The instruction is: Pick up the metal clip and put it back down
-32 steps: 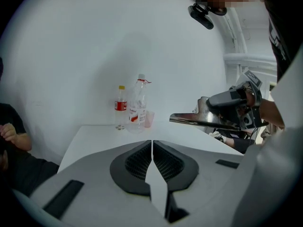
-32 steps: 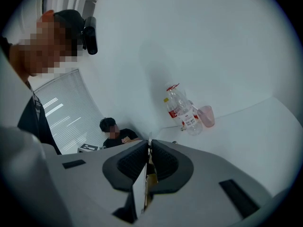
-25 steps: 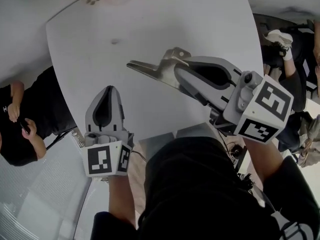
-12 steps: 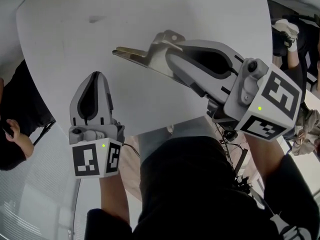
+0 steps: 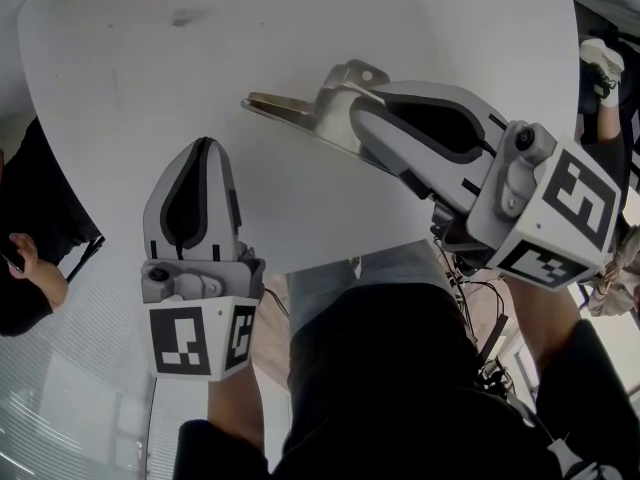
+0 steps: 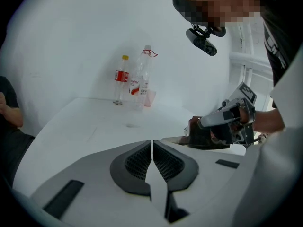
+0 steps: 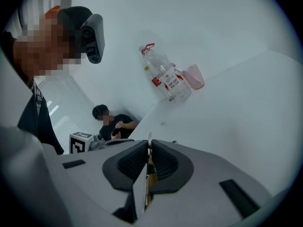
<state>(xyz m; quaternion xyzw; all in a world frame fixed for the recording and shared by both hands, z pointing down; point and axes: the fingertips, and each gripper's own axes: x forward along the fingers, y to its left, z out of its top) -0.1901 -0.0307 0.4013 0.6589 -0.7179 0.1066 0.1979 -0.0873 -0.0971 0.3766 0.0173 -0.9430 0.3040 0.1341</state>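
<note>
Silvery, the metal clip [image 5: 300, 115] is clamped between the jaws of the right gripper [image 5: 362, 118] and is held over the tabletop [image 5: 330, 18], seemingly lifted clear. The left gripper [image 5: 204, 150], nearer the tabletop's edge, is closed on nothing. Pick-up is judged done; setting down remains.

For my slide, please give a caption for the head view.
Right gripper holds the metal clip over the white table; left gripper shut and empty.

The white table [image 5: 420, 28] carries two bottles [image 6: 121, 82] and a pink cup [image 6: 150, 98].
</note>
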